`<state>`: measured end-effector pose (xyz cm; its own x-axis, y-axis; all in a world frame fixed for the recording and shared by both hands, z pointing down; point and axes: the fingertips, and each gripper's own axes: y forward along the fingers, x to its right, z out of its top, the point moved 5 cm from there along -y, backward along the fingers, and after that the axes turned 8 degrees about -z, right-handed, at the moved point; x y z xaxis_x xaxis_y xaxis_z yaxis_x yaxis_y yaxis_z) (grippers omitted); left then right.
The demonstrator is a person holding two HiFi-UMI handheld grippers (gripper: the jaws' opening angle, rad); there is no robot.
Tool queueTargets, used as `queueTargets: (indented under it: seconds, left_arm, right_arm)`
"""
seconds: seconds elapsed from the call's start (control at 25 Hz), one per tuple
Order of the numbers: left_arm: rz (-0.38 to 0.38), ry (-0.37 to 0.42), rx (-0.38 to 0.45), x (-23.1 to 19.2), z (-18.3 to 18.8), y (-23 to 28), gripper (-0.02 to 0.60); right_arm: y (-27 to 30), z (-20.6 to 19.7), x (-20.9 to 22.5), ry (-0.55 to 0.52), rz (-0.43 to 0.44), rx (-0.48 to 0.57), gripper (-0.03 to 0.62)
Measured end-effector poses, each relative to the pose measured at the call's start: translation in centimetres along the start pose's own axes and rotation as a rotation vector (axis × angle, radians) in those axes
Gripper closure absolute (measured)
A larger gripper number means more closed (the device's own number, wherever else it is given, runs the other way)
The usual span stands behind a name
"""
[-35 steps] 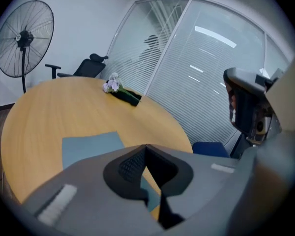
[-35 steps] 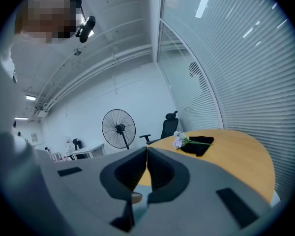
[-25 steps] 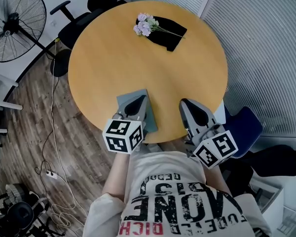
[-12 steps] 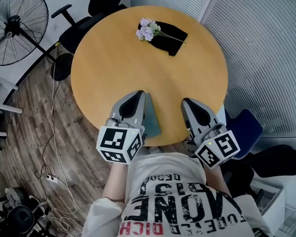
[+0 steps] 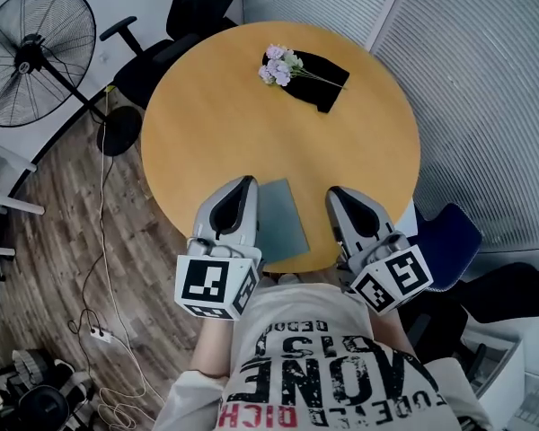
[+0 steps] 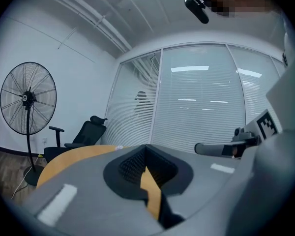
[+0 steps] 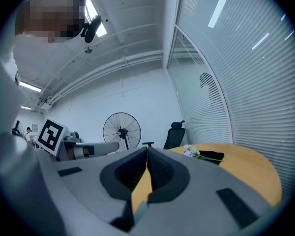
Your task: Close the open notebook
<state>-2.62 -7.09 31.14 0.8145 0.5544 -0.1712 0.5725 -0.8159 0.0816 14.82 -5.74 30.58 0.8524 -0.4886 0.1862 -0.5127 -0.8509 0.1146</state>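
Observation:
The grey-blue notebook [image 5: 280, 218] lies closed and flat at the near edge of the round wooden table [image 5: 251, 124]. It sits between my two grippers and neither touches it. My left gripper [image 5: 242, 182] hovers just left of the notebook, its jaws shut with nothing between them. In its own view the left gripper [image 6: 146, 146] points level across the table. My right gripper [image 5: 334, 191] is to the right of the notebook, also shut and empty, and its own view shows the right gripper [image 7: 147, 149] with the tips meeting.
A bunch of pale purple flowers [image 5: 278, 65] lies on a black cloth [image 5: 322, 74] at the table's far side. A standing fan [image 5: 36, 52] and a black office chair [image 5: 175, 34] stand beyond the table on the left. A blue chair [image 5: 449, 232] is at the right.
My left gripper has lifted off the notebook and shifted left, so the whole cover now shows. The right gripper has moved only slightly.

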Motion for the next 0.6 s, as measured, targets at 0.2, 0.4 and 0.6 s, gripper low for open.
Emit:
queueTargets:
  seconds: [0.2, 0.4, 0.6]
  left_arm:
    - [0.005, -0.002, 0.015, -1.0, 0.6, -1.8, 0.571]
    - [0.011, 0.003, 0.011, -2.0, 1.1, -3.2, 0.571]
    - [0.003, 0.0, 0.001, -2.2, 1.1, -4.2, 0.571]
  right_arm:
    - [0.6, 0.4, -1.7, -0.011, -0.019, 0.017, 0.582]
    - [0.6, 1.0, -3.1, -0.01, -0.031, 0.027, 0.582]
    - [0.2, 1.7, -4.0, -0.01, -0.038, 0.042, 0.582]
